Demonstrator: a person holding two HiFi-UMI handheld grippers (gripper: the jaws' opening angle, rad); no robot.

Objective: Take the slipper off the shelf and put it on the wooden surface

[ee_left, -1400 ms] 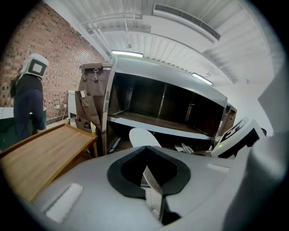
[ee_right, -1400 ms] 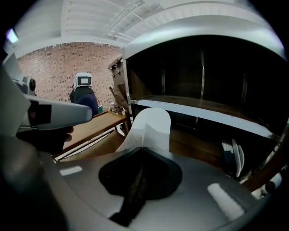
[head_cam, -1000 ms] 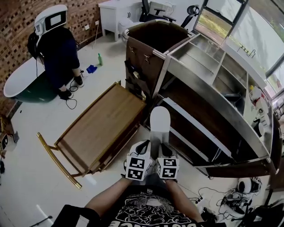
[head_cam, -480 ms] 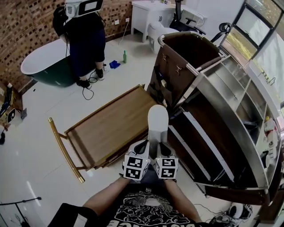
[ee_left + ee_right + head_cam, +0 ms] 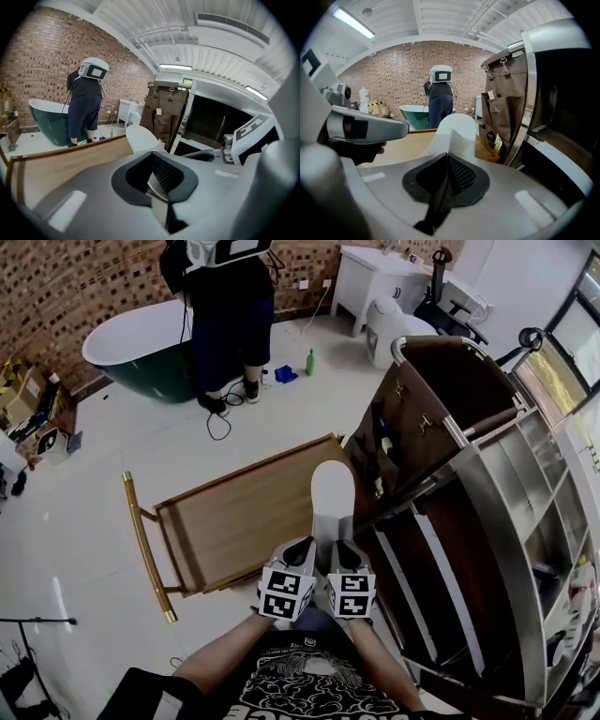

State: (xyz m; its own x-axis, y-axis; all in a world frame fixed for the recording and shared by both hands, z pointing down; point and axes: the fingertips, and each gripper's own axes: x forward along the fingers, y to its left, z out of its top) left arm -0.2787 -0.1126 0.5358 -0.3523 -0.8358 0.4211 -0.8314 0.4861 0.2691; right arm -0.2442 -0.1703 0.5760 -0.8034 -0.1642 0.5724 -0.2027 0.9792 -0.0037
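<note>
white slipper (image 5: 334, 491), brown wooden surface (image 5: 244, 521), red brick wall (image 5: 75, 287), green bathtub (image 5: 155, 382)

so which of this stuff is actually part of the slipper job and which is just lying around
Part of the job:
- white slipper, clamped by the left gripper and the right gripper
- wooden surface
- shelf

Just around:
- bathtub
- green bottle
- white cabinet
- standing person

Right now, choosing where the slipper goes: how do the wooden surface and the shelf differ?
The wooden surface is light wood; the shelf is silver metal with dark panels. The wooden surface is one flat, rimmed top; the shelf is split into several compartments. The wooden surface lies left of the slipper, the shelf right. Both stand on the pale floor.
</note>
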